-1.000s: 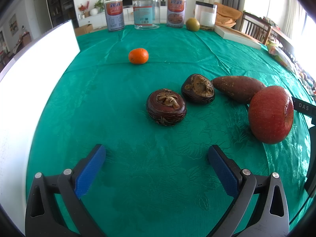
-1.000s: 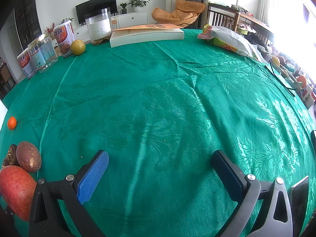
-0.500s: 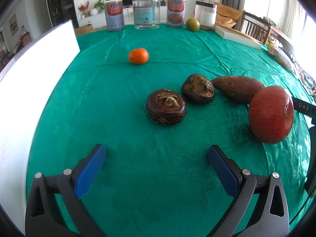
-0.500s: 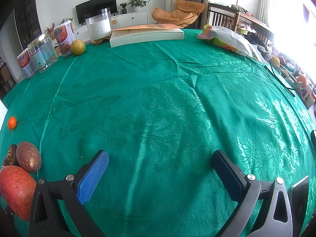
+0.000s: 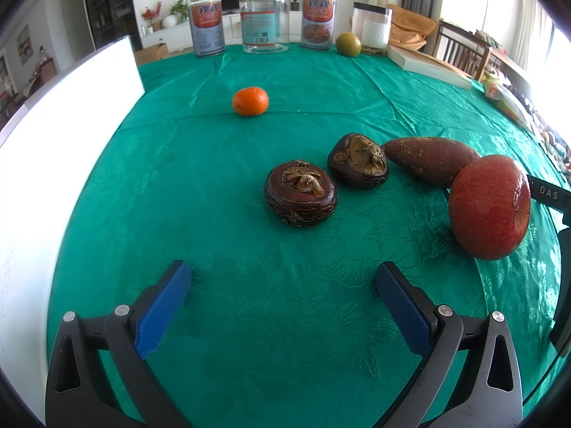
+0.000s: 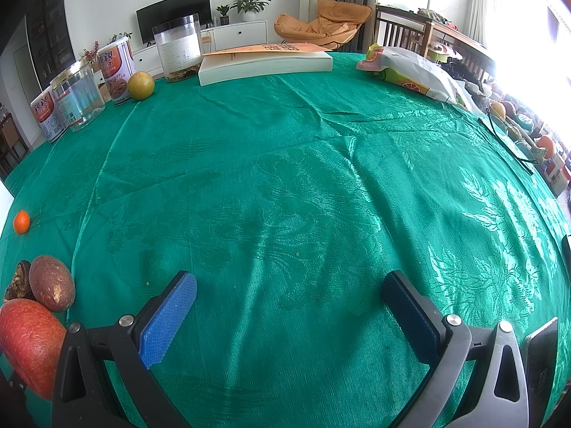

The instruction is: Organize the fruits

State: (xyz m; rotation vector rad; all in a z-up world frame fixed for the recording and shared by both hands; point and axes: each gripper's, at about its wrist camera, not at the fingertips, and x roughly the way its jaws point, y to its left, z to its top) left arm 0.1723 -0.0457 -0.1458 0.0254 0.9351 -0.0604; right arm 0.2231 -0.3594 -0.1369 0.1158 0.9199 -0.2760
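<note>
Comparing the current views with those from a second earlier shows no change: the fruit lies where it lay and neither gripper has shifted, which suggests that sorting has not yet begun. Taking the red apple as landmark, a brown sweet potato lies just behind it, apparently touching; two dark water chestnuts, the nearer and the farther, sit to its left, close together; a small mandarin rests well apart, far back to the left; a yellow-green citrus fruit stands farthest back, by the containers. All lie on the green tablecloth. The left gripper hangs released, fingers spread and empty, in front of the apple and to its left. The right gripper is likewise spread and empty, to the apple's right over bare cloth. Far behind the apple stand two printed tins, contents hidden; a clear jar between them, seemingly empty; and a second clear canister with a low layer of brownish matter. No fruit is in any container. A white board stands far left.
</note>
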